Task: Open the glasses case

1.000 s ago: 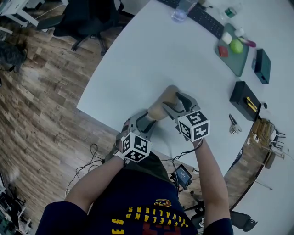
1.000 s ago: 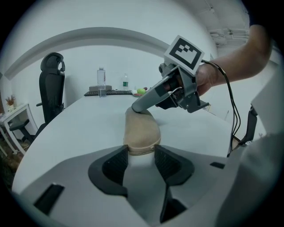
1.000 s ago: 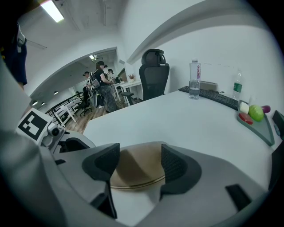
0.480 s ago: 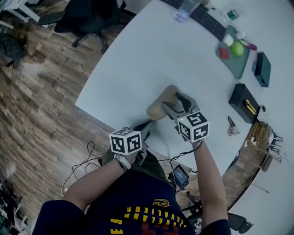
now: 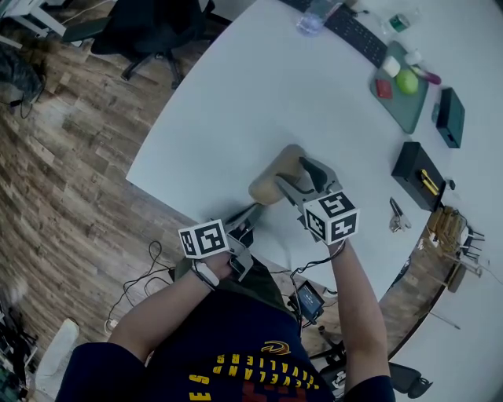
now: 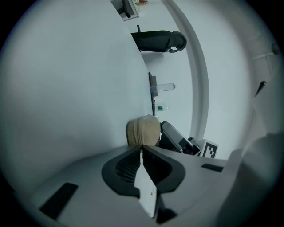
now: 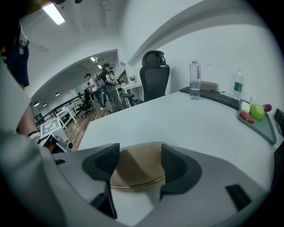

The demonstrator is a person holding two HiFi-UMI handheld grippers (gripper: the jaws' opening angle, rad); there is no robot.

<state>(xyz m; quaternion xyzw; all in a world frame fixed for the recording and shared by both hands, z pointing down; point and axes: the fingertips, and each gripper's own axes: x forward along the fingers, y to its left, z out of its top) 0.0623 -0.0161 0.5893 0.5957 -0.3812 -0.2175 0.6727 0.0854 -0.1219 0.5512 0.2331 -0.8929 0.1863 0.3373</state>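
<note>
The tan glasses case (image 5: 273,174) lies shut on the white table (image 5: 259,94), near its front edge. My right gripper (image 5: 301,179) comes in from the near right and is shut on the case, with a pad pressing on each long side. In the right gripper view the case (image 7: 133,175) fills the gap of the right gripper (image 7: 138,162). My left gripper (image 5: 250,212) is rolled onto its side, shut on nothing, its tip just short of the case's near end. In the left gripper view the case (image 6: 143,131) stands right beyond the left gripper (image 6: 141,148).
At the table's far right are a keyboard (image 5: 352,31), a water bottle (image 5: 309,17), a green tray (image 5: 402,98) with an apple, two black boxes (image 5: 416,171), and keys (image 5: 398,215). An office chair (image 5: 149,31) stands on the wood floor. The table edge runs under my left hand.
My left gripper has rolled about a quarter turn, so its marker cube faces another way, and its jaws have closed. The right gripper and the case have not moved.
</note>
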